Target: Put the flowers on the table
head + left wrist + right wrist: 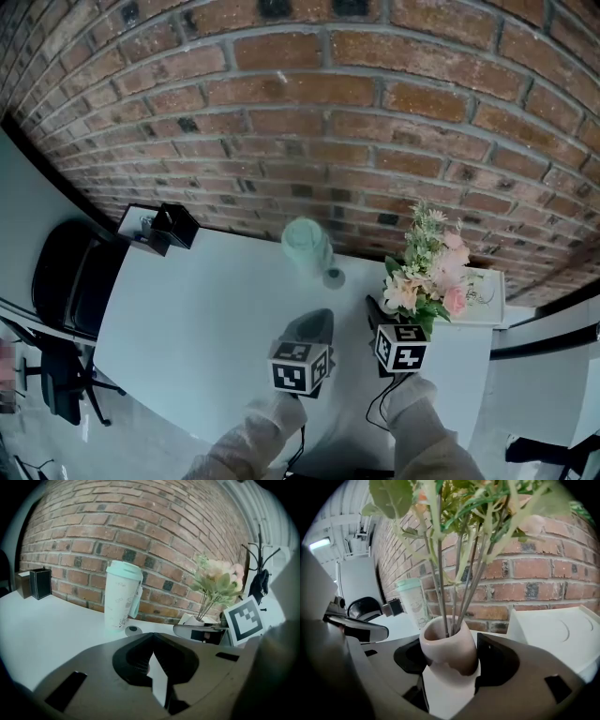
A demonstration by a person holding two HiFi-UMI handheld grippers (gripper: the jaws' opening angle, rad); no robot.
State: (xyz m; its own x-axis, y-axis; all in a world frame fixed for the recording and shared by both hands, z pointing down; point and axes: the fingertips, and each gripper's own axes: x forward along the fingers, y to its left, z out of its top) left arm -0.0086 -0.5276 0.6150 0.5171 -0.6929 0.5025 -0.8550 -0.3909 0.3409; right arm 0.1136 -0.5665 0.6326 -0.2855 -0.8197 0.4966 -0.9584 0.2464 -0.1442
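At the desk [206, 309], right tongs [450, 665] grip the flowers' [427, 267] vase [449, 644] low; left tongs [152, 660] rest closed, empty. Top-heavy, probably brittle.

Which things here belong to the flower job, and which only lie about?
Job: flowers in a vase; right tool, shut on the vase; table.

Lying about: cup; cap beside it; black box; white box; chair; left tool, shut and empty.
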